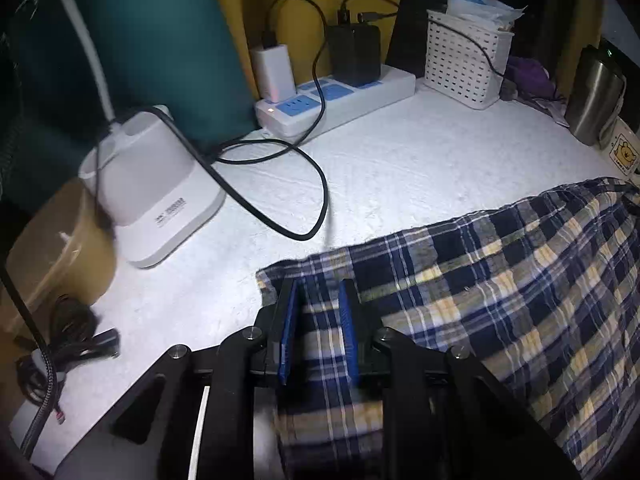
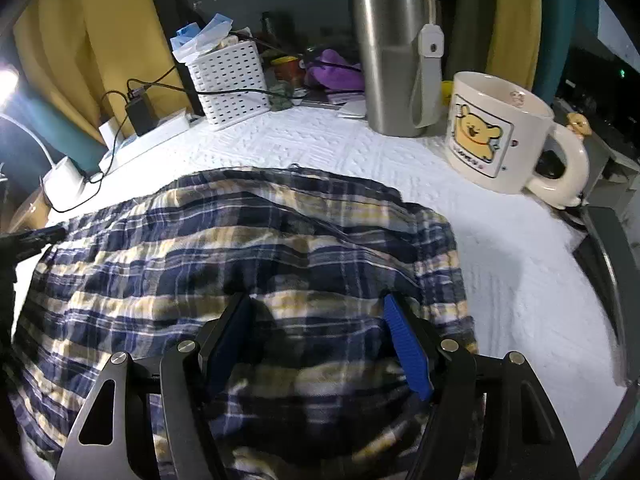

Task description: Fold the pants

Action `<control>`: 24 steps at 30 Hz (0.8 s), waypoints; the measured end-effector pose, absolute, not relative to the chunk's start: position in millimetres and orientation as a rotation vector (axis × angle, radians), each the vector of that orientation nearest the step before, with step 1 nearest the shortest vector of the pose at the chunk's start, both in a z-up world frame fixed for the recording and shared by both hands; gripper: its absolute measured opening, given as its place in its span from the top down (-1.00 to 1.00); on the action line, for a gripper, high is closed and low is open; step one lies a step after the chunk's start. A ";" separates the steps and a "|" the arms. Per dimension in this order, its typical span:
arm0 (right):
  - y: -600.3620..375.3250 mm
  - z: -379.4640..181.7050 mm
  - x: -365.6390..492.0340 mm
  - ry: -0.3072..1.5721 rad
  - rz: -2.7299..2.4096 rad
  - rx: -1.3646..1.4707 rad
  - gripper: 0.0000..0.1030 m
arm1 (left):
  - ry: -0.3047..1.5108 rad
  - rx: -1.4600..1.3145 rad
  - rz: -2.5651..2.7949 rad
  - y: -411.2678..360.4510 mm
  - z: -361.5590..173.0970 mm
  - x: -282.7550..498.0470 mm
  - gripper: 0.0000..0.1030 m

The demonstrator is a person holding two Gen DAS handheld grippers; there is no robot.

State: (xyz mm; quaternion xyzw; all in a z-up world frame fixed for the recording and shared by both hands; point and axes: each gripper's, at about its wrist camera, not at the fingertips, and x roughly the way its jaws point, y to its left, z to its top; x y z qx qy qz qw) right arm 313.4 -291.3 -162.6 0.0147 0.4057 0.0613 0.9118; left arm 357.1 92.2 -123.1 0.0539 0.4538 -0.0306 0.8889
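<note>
Blue, white and yellow plaid pants point(image 1: 500, 280) lie in a rumpled, layered heap on the white textured table cover point(image 1: 400, 160). In the left wrist view my left gripper point(image 1: 318, 286) is shut on the near left corner of the cloth, and a strip of plaid runs between its blue pads point(image 1: 347, 312). In the right wrist view the pants point(image 2: 240, 240) spread across the near table. My right gripper point(image 2: 316, 300) stands wide, with a thick bunch of the cloth filling the gap between its blue pads point(image 2: 408, 348). The cloth nearest both cameras is blurred.
At the left are a white lamp base point(image 1: 156, 188), a looping black cable point(image 1: 280, 184), a tan box point(image 1: 56, 248) and a cable bundle point(image 1: 68, 332). A power strip point(image 1: 340, 96) and white basket point(image 1: 466, 60) line the back. A steel tumbler point(image 2: 390, 60) and bear mug point(image 2: 500, 132) stand right.
</note>
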 end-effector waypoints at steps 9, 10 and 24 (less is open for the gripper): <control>-301.8 -160.7 281.4 0.832 0.040 -0.035 -0.36 | 0.887 0.130 -0.156 57.0 -93.1 296.1 0.60; -303.5 -161.1 275.9 0.833 0.037 -0.036 -0.36 | 0.887 0.128 -0.170 50.0 -93.0 288.0 0.60; -334.6 -176.2 243.3 0.874 0.015 -0.019 -0.36 | 0.935 0.129 -0.431 -65.2 -114.2 244.5 0.60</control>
